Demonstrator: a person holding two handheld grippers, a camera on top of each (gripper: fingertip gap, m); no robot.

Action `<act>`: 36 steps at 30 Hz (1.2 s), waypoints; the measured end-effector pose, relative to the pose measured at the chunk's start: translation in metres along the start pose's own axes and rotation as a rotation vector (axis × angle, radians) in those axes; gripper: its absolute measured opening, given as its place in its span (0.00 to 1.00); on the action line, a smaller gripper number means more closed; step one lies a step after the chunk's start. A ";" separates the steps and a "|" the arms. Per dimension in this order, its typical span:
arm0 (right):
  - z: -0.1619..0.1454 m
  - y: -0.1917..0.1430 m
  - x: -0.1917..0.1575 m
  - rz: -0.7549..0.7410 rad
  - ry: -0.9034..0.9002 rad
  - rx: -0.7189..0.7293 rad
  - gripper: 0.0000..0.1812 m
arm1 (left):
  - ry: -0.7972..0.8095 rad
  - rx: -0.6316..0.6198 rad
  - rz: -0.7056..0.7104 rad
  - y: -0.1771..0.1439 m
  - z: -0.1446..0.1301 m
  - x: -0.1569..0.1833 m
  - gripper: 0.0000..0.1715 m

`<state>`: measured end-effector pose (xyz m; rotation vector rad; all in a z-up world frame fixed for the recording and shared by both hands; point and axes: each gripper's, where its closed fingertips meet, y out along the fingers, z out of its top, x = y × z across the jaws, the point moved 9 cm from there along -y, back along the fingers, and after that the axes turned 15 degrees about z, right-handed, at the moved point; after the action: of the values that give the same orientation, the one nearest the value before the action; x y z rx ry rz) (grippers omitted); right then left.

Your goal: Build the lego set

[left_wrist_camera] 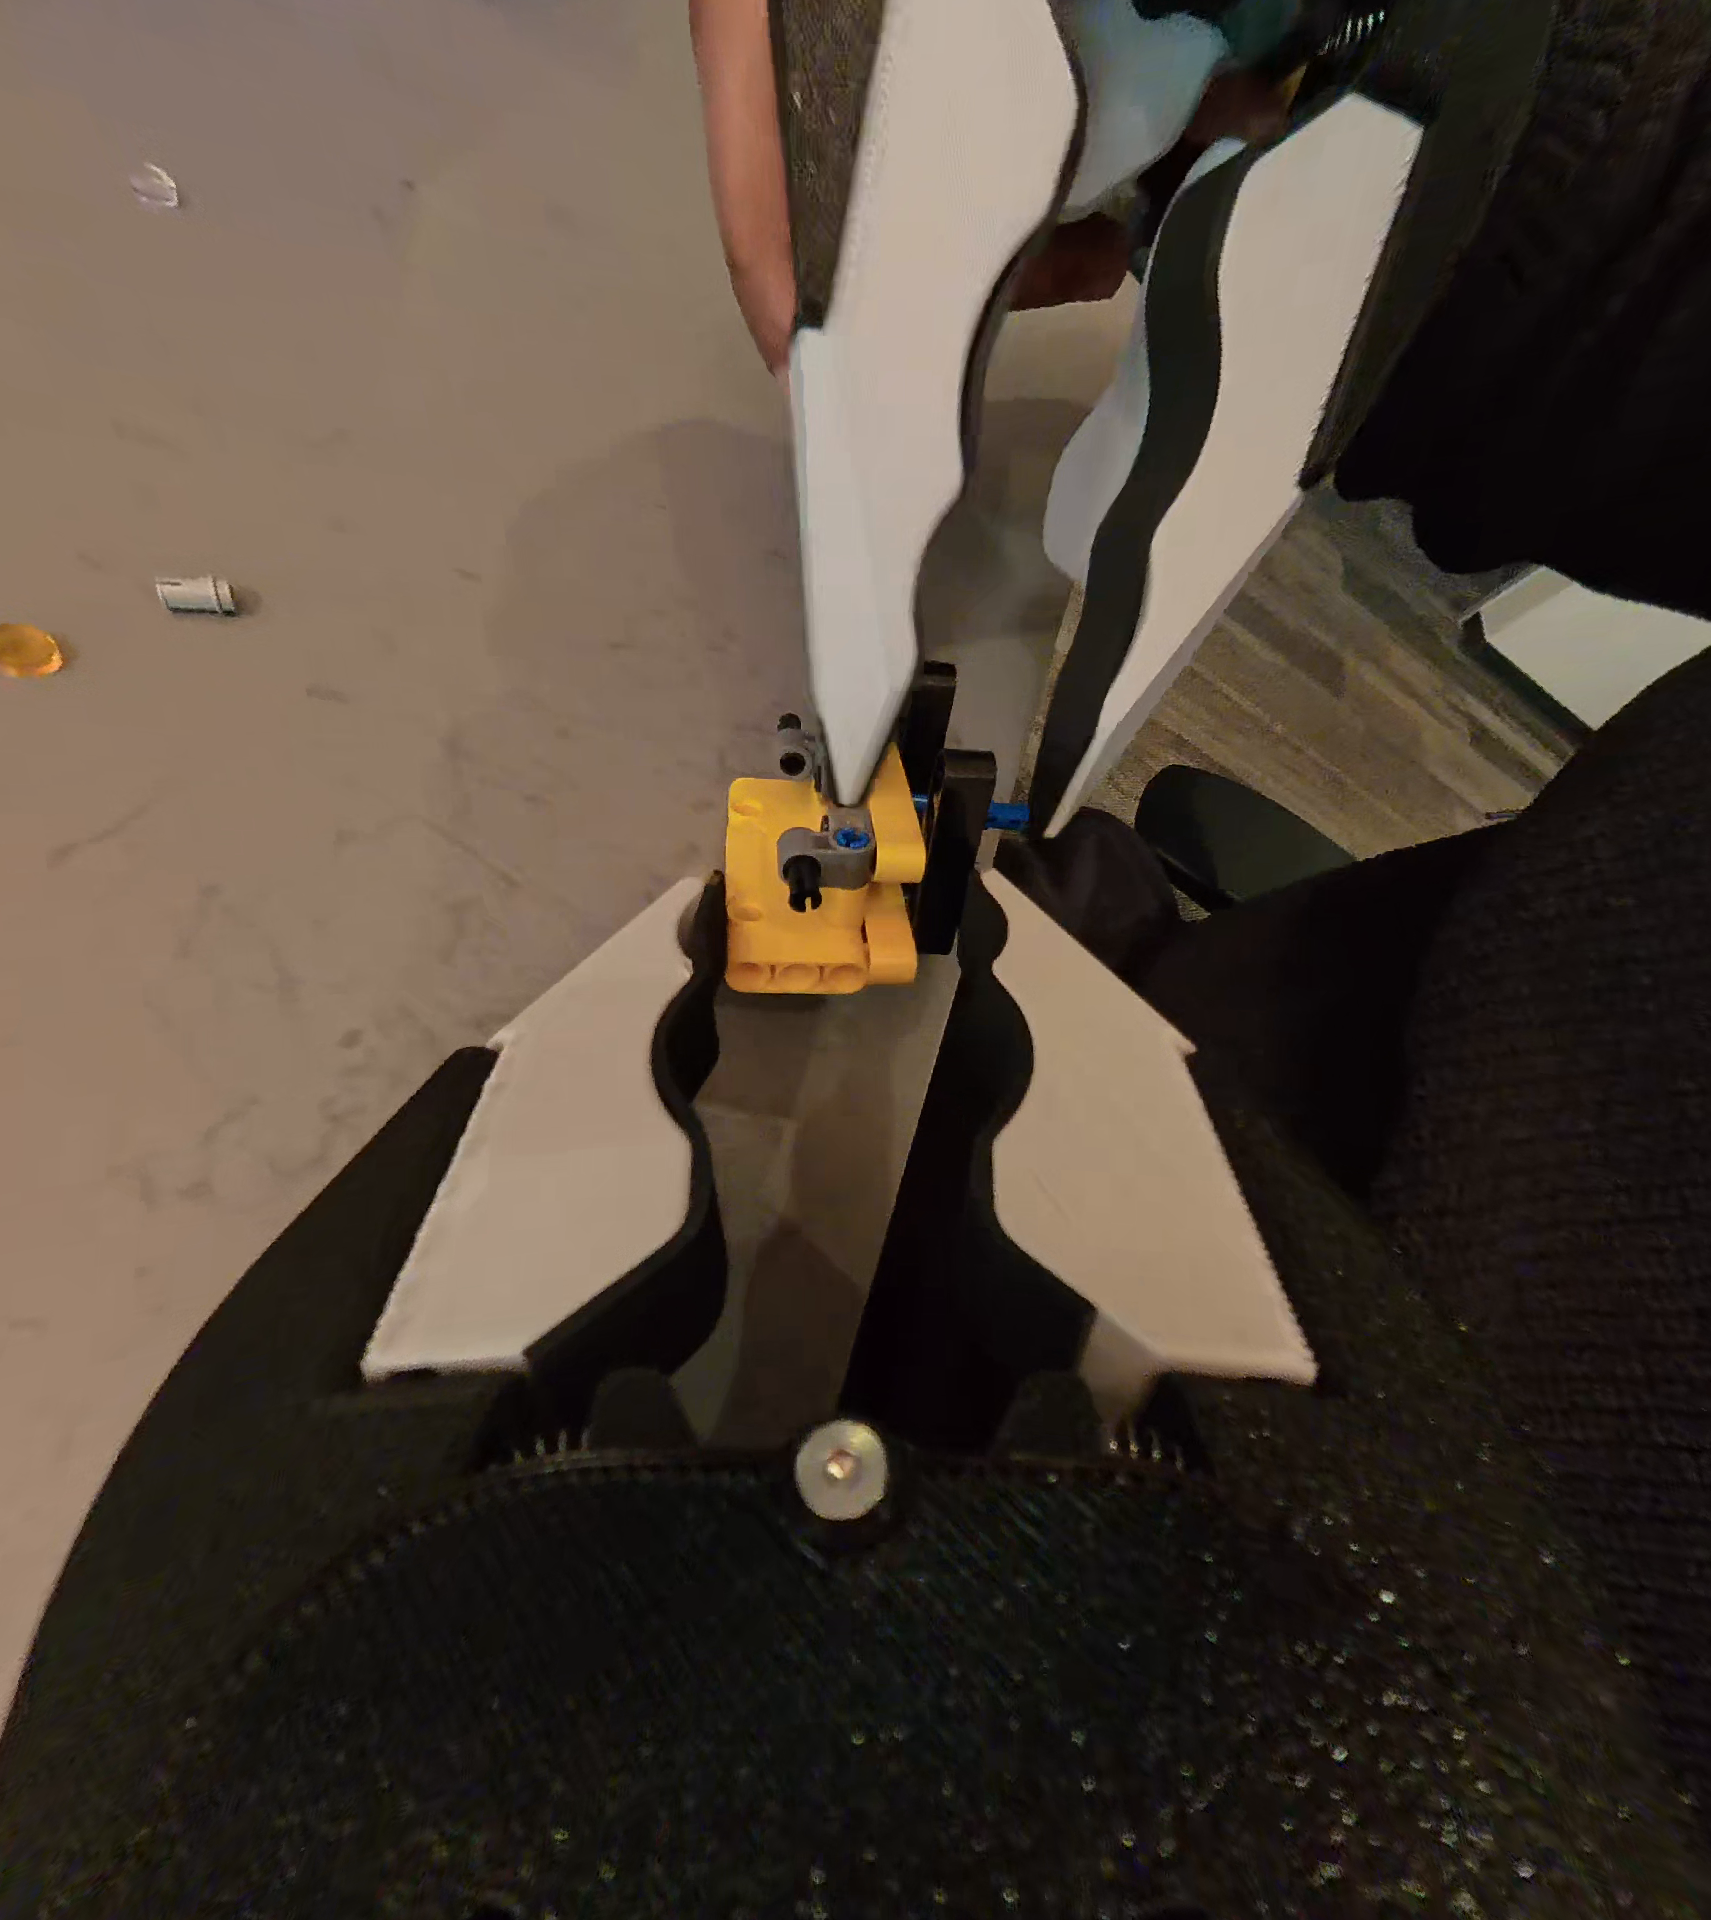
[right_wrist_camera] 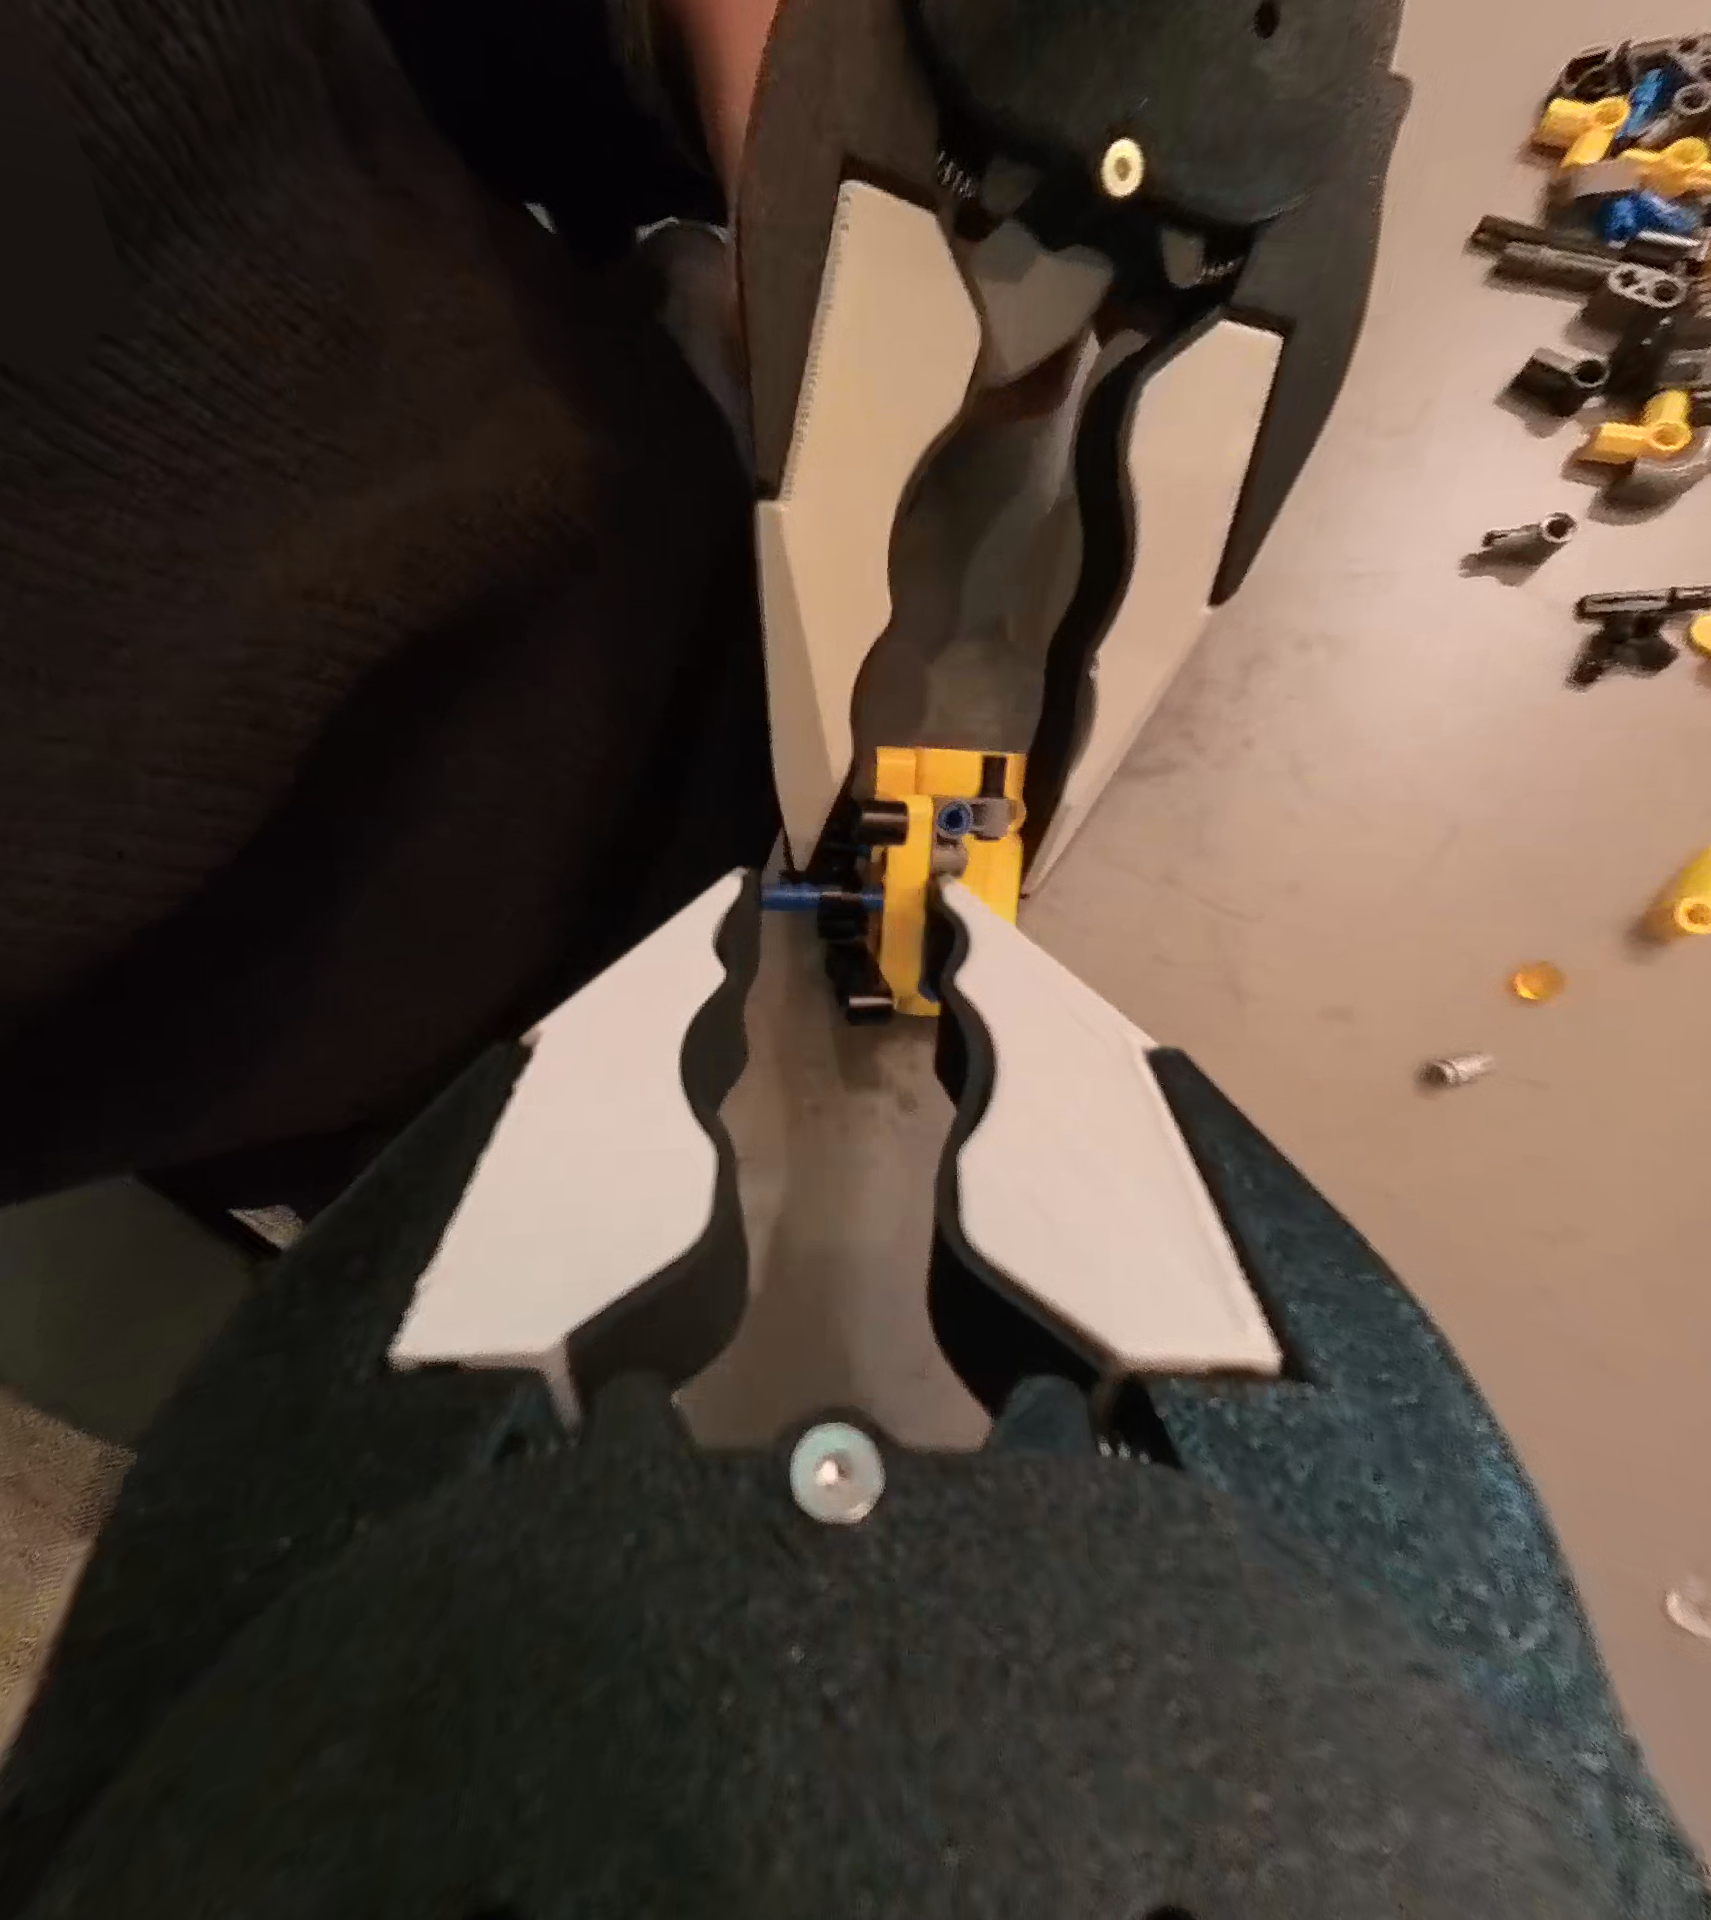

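A small yellow and black brick assembly (left_wrist_camera: pixel 778 935) hangs above the table between both grippers. My left gripper (left_wrist_camera: pixel 840 899) is shut on its sides. My right gripper (left_wrist_camera: pixel 953 810) comes in from above. One of its tips presses on a grey connector (left_wrist_camera: pixel 846 847) and the other sits at the end of a blue pin (left_wrist_camera: pixel 1002 816). In the right wrist view my right gripper (right_wrist_camera: pixel 843 888) pinches across the blue pin (right_wrist_camera: pixel 789 900) and the assembly's (right_wrist_camera: pixel 903 935) yellow face. The left gripper (right_wrist_camera: pixel 915 862) holds the assembly from the far side.
An orange round stud (left_wrist_camera: pixel 22 651), a grey pin (left_wrist_camera: pixel 194 595) and a clear round piece (left_wrist_camera: pixel 155 185) lie on the table to the left. A pile of yellow, black and blue parts (right_wrist_camera: pixel 1682 208) lies at the upper right, with loose pieces (right_wrist_camera: pixel 1692 888) below it. Dark clothing (right_wrist_camera: pixel 259 623) fills the left. My left and right fingertips are right by each other.
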<state>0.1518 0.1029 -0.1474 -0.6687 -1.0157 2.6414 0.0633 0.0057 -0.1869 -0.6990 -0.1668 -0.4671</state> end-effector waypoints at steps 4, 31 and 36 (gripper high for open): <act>0.001 0.000 0.000 0.009 -0.020 -0.021 0.16 | 0.012 -0.002 -0.002 0.000 0.000 0.000 0.25; 0.008 0.010 -0.003 -0.116 0.070 -0.149 0.15 | 0.105 -0.033 0.092 0.004 0.000 0.003 0.24; 0.003 0.013 -0.007 -0.155 -0.024 -0.119 0.15 | 0.133 -0.031 0.111 0.005 -0.001 0.005 0.24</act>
<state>0.1556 0.0892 -0.1526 -0.5592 -1.1892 2.4771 0.0701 0.0065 -0.1887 -0.7016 0.0047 -0.4091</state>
